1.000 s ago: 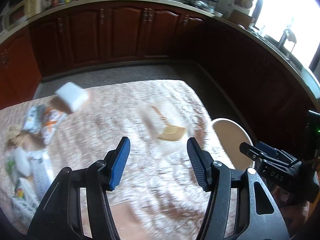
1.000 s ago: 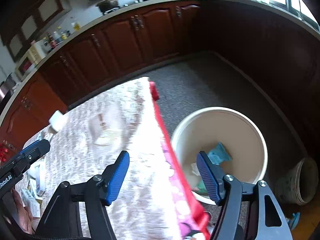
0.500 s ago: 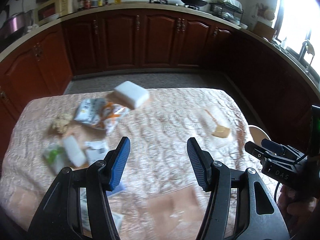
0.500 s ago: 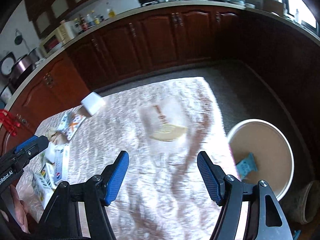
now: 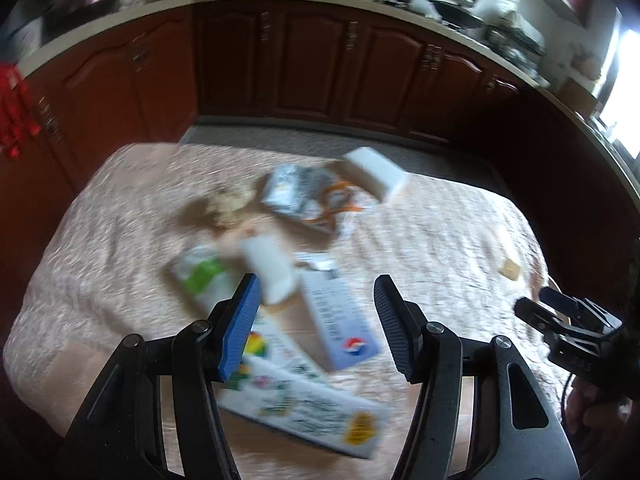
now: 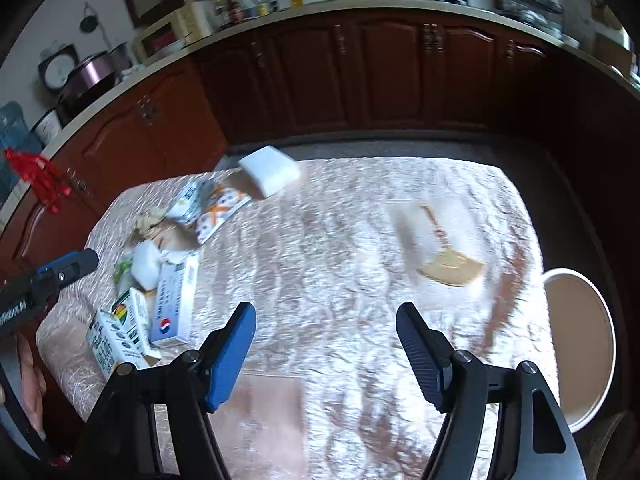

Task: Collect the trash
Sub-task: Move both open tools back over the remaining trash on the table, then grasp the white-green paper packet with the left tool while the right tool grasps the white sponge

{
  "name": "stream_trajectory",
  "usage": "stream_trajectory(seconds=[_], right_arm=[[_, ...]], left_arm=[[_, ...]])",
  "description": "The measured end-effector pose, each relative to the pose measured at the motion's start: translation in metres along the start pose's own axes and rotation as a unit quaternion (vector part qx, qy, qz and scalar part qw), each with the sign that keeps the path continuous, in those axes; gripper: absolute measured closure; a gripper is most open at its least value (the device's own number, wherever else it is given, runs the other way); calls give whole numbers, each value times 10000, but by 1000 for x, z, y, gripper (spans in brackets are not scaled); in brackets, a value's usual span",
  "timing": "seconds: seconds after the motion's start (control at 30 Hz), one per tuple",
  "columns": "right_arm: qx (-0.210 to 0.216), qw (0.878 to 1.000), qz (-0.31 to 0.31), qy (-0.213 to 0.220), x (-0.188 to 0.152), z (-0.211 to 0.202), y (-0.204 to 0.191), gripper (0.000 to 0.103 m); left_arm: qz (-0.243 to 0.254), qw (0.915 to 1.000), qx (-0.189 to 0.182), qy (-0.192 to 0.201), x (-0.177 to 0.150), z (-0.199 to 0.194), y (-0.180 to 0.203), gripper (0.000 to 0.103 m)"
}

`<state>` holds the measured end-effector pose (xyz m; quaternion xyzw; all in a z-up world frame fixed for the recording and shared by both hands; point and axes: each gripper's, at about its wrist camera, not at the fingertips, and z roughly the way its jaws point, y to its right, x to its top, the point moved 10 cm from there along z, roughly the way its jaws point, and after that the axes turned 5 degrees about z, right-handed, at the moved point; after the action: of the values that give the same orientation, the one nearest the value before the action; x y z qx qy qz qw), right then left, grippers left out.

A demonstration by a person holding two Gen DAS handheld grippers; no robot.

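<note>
Cartons (image 5: 340, 316) on counter (image 5: 440, 240): light, crushable cardboard; pinch yours across the narrow sides. Left gripper (image 5: 316, 328) and right gripper (image 6: 324, 356) fingers part-open, empty.

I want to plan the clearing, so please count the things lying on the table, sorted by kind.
Printed cartons: 3
Snack wrappers: 2
White packs: 2
Green packet: 1
Crumpled brown lump: 1
Wooden tool: 1
Total: 10
</note>
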<state>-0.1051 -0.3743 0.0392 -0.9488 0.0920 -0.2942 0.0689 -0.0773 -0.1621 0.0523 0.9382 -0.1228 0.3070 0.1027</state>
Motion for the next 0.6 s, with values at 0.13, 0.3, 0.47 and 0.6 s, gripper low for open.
stream_trajectory(seconds=[0.13,0.3,0.47,0.6], right_arm=[[132,9996,-217,-107,2,13,-24,33],[319,9979,-523,-228,14,36,-51,33],[495,9957,-677,-383,33,67,-73,33],[431,9955,-769,-336,59,92,-77,33]], left_arm=[[-328,9992,165,-155,-2,5,-43,45],[-861,9955,290,-276,-5,16,-90,45],[-1156,9920,245,-445,-10,34,-108,45],[-1281,9896,184,-627,-13,54,-113,45]])
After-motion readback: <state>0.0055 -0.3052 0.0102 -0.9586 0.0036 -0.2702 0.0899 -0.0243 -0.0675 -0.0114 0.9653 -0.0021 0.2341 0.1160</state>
